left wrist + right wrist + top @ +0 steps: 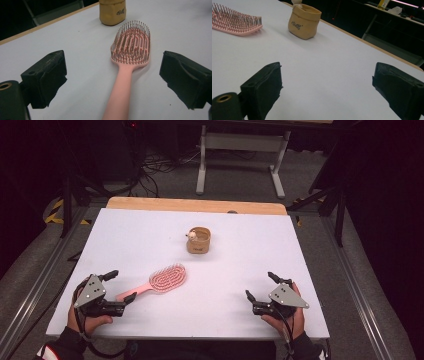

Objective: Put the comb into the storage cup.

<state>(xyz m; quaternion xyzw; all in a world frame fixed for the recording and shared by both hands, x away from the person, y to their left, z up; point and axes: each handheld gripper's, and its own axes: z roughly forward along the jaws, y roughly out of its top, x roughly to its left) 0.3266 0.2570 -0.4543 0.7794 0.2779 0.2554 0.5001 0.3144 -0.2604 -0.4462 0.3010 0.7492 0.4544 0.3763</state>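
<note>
A pink hairbrush (159, 282) lies flat on the white table (240, 255), bristles up, its handle pointing toward the near left corner. In the left gripper view the hairbrush (128, 62) runs up the middle, its handle lying between the wide jaws without touching them. My left gripper (120, 286) is open at the handle's end. A small tan pouch (198, 240) with a little pale figure in it stands upright beyond the brush; the pouch (304, 22) also appears in the right gripper view. My right gripper (261, 286) rests open near the front right, nothing between its jaws.
A wooden strip (195, 205) edges the table's far side. Beyond it are a white desk frame (240, 155) and cables on the floor. Metal rails run along both sides of the table.
</note>
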